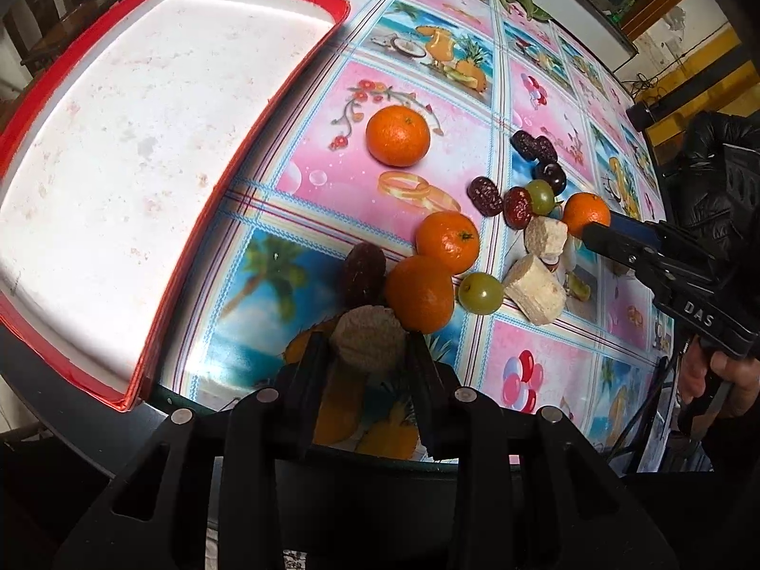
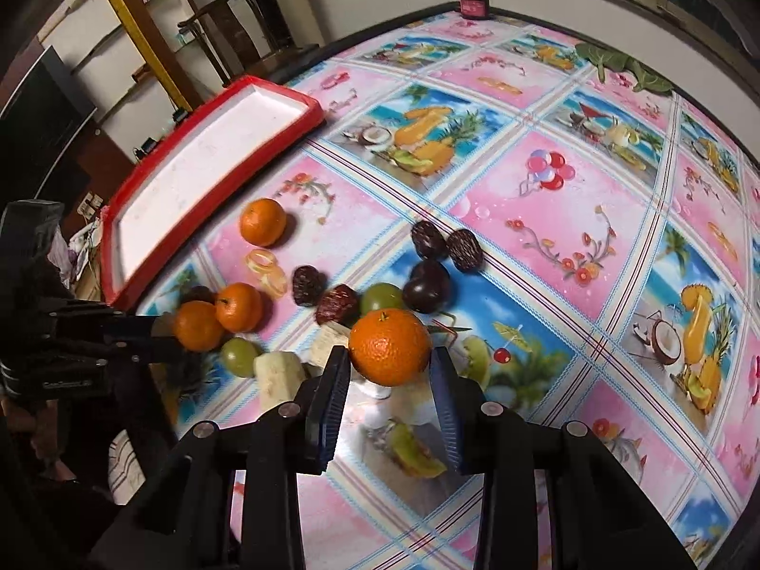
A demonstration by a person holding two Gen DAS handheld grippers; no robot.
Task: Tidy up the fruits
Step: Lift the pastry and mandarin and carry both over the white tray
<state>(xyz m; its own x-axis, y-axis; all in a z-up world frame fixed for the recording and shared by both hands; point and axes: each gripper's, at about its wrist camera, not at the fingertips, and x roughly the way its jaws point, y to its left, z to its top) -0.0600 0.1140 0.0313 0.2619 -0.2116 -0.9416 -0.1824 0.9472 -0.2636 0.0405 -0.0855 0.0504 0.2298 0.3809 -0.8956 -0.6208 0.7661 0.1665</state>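
Observation:
My left gripper (image 1: 365,349) is shut on a tan round chunk (image 1: 368,337) just above the table's near edge. It also shows at the left of the right wrist view as the left gripper (image 2: 159,327). My right gripper (image 2: 389,363) is shut on an orange (image 2: 389,346), its blue pads pressed to both sides; the left wrist view shows that orange (image 1: 584,211) at the right. Three more oranges (image 1: 398,135) (image 1: 447,242) (image 1: 419,293) lie on the cloth, with green grapes (image 1: 480,292), red-brown dates (image 1: 484,195), a dark plum (image 1: 551,175) and pale cut chunks (image 1: 534,297).
A white tray with a red rim (image 1: 142,142) lies at the left, nothing in it; the right wrist view shows this tray (image 2: 204,161) at the far left. A patterned tablecloth (image 2: 546,218) covers the round table. A small jar (image 2: 472,2) stands at the far edge. A gloved hand (image 1: 712,180) holds the right gripper.

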